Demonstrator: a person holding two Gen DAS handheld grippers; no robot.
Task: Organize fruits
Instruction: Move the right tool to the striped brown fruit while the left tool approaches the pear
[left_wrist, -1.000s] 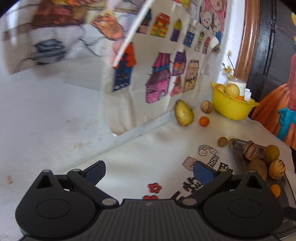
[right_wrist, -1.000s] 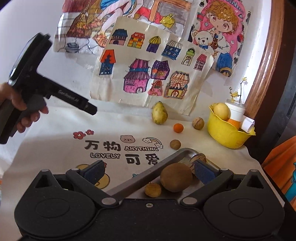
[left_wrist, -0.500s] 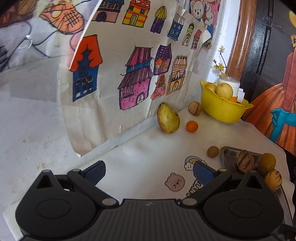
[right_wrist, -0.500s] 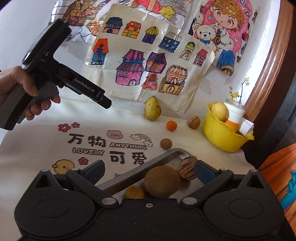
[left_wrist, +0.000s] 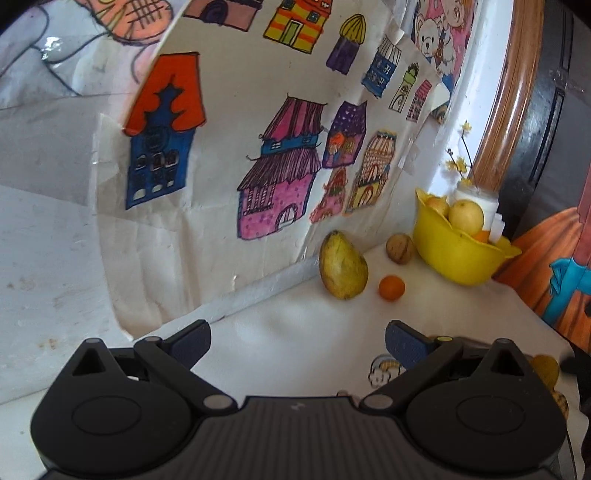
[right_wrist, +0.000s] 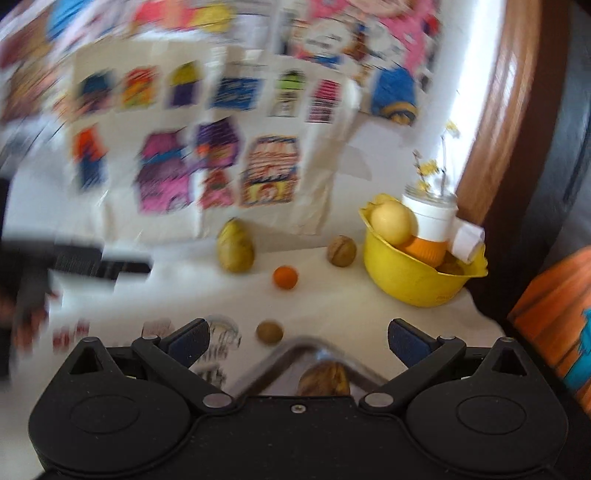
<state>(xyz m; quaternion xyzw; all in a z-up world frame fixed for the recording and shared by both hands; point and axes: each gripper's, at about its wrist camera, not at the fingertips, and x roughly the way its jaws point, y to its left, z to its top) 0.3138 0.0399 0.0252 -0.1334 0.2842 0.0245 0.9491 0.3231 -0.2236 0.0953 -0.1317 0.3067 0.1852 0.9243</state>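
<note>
A yellow-green mango (left_wrist: 342, 266) stands against the wall, with a small orange (left_wrist: 391, 287) and a brown walnut-like fruit (left_wrist: 400, 248) to its right. My left gripper (left_wrist: 297, 341) is open and empty, short of the mango. My right gripper (right_wrist: 297, 339) is open and empty above the metal tray's corner (right_wrist: 295, 345), where a striped brown fruit (right_wrist: 324, 380) lies. The right wrist view also shows the mango (right_wrist: 235, 245), the orange (right_wrist: 285, 277), the walnut-like fruit (right_wrist: 341, 251) and a small brown fruit (right_wrist: 269, 331). That view is blurred.
A yellow bowl (left_wrist: 456, 254) with pale fruits stands at the back right, also in the right wrist view (right_wrist: 410, 280), with a white cup (right_wrist: 430, 221) behind it. Drawings hang on the wall (left_wrist: 258, 147). The left gripper's handle (right_wrist: 81, 262) shows at left.
My left gripper has moved forward and right, closer to the mango. My right gripper has moved forward over the tray toward the bowl; its view is now blurred.
</note>
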